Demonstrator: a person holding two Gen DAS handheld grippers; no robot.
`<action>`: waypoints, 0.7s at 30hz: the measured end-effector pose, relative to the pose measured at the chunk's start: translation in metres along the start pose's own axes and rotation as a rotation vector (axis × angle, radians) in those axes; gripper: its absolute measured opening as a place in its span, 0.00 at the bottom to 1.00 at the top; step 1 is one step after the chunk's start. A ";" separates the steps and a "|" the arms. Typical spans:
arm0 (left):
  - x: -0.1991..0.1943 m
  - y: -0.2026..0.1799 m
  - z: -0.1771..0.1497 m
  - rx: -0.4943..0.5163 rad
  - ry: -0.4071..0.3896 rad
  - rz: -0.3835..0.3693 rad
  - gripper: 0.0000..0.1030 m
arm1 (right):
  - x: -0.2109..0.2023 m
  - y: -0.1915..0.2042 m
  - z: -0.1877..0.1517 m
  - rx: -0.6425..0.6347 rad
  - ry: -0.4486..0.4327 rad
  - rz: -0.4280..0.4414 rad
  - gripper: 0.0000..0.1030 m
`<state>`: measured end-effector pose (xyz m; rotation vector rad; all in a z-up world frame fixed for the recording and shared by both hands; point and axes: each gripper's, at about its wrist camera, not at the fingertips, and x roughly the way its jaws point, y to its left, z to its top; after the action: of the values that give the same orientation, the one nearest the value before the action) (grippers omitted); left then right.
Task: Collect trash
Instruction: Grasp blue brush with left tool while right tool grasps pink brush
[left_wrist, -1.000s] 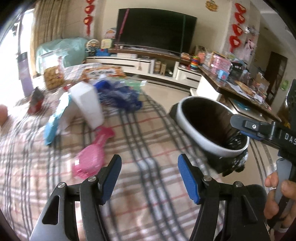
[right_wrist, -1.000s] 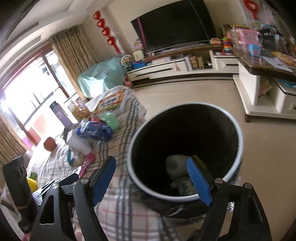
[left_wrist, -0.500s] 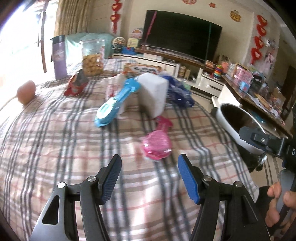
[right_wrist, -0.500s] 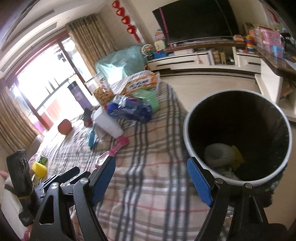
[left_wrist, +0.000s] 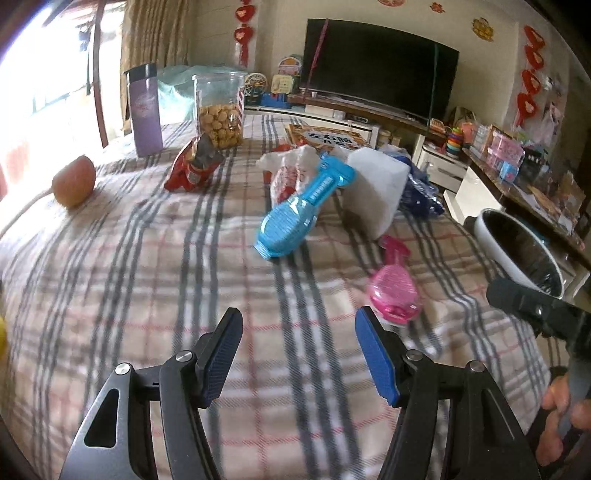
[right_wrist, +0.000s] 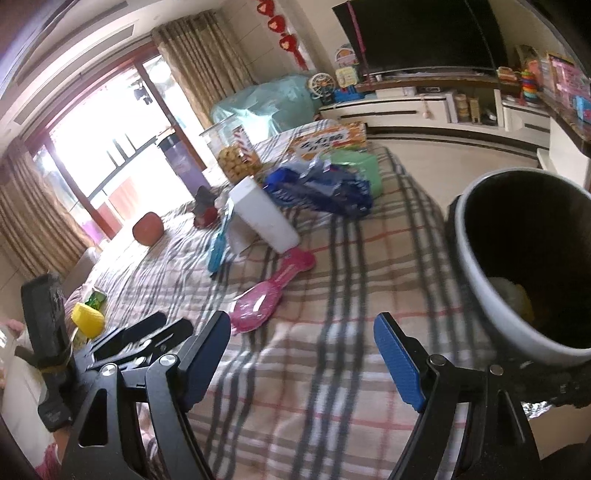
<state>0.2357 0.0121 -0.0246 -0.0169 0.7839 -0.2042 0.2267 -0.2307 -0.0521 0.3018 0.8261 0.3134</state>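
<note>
Each black claw (left_wrist: 298, 354) carries blue ribbed pads (left_wrist: 373, 354) and silver screws.

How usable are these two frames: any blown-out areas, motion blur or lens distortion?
Left wrist view: window at upper left blown out to white; plaid cloth smeared, pink package soft; left gripper sharp. Right wrist view: balcony window overexposed; stripes streaked near the bin, its interior nearly black; right gripper crisp. Both show fisheye bending and dark corners.

Tablecloth (left_wrist: 147, 280): beige plaid, grey and red stripes. Brush packages: one blue (left_wrist: 295, 214), one pink (left_wrist: 395, 291). Bin (right_wrist: 491, 295): grey rim, black inside; snack bag (left_wrist: 192, 166) red; tumbler (left_wrist: 146, 110) purple.
</note>
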 end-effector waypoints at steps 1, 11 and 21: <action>0.003 0.003 0.004 0.022 -0.001 0.001 0.61 | 0.003 0.004 -0.001 -0.006 0.006 0.004 0.79; 0.062 0.028 0.046 0.195 0.048 -0.075 0.61 | 0.036 0.037 -0.008 -0.050 0.055 -0.002 0.78; 0.109 0.031 0.067 0.218 0.080 -0.146 0.61 | 0.065 0.047 -0.003 -0.094 0.095 -0.071 0.59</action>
<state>0.3630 0.0180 -0.0558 0.1410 0.8372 -0.4297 0.2580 -0.1624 -0.0796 0.1703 0.9108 0.3015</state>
